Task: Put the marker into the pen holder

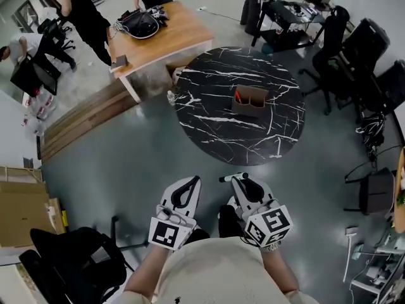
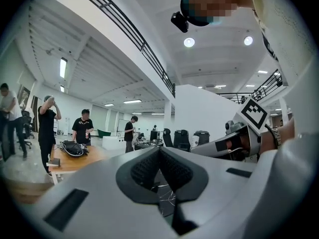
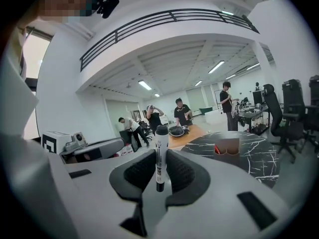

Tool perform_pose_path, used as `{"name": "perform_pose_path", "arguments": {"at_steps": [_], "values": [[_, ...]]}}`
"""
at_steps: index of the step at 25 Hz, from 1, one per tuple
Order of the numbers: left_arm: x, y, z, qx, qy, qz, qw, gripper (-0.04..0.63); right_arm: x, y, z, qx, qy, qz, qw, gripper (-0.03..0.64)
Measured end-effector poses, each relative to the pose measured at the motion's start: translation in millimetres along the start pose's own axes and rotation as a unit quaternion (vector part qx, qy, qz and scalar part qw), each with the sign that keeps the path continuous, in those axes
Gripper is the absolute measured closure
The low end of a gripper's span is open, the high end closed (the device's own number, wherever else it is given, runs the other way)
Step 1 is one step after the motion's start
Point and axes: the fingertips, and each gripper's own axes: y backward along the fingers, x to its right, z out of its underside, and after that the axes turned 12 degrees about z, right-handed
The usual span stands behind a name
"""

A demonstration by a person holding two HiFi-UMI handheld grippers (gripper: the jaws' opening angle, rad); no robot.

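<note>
Marker (image 3: 160, 153) is clamped upright between right gripper (image 1: 239, 179) jaws, left gripper (image 2: 159, 169) jaws are closed on nothing, and pen holder (image 3: 227, 147) stands well ahead, so insertion remains.

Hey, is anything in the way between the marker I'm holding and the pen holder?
Nothing visible. The right gripper grips the marker; ahead lie only open floor and the bare round table top up to the pen holder.
</note>
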Motion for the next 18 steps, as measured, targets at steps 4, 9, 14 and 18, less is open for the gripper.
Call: {"name": "perform_pose_path", "arguments": {"at_steps": [4, 9, 14, 18], "values": [[-10.4, -58.3, 8.7, -0.025, -0.007, -0.013, 0.9996, 0.586, 54.4, -28.2, -17.2, -0.003, -0.001, -0.012, 1.000, 0.537], [-10.8, -124.9, 23.9, -0.053, -0.022, -0.018, 0.9982, 0.586, 116.6, -52.5, -40.1, -0.008, 0.007, -0.029, 1.000, 0.537], [-6.0, -183.5, 27.5, -0.049, -0.011, -0.002, 0.9987, 0.586, 165.9, -66.8, -52.3, -0.012, 0.005, -0.018, 1.000, 0.537], [-18.4, -218.6, 35.4, -0.060, -0.006, 0.014, 0.9981, 0.586, 194.8, -82.4, -59.8, -0.015, -0.012, 0.006, 1.000, 0.537]]}}
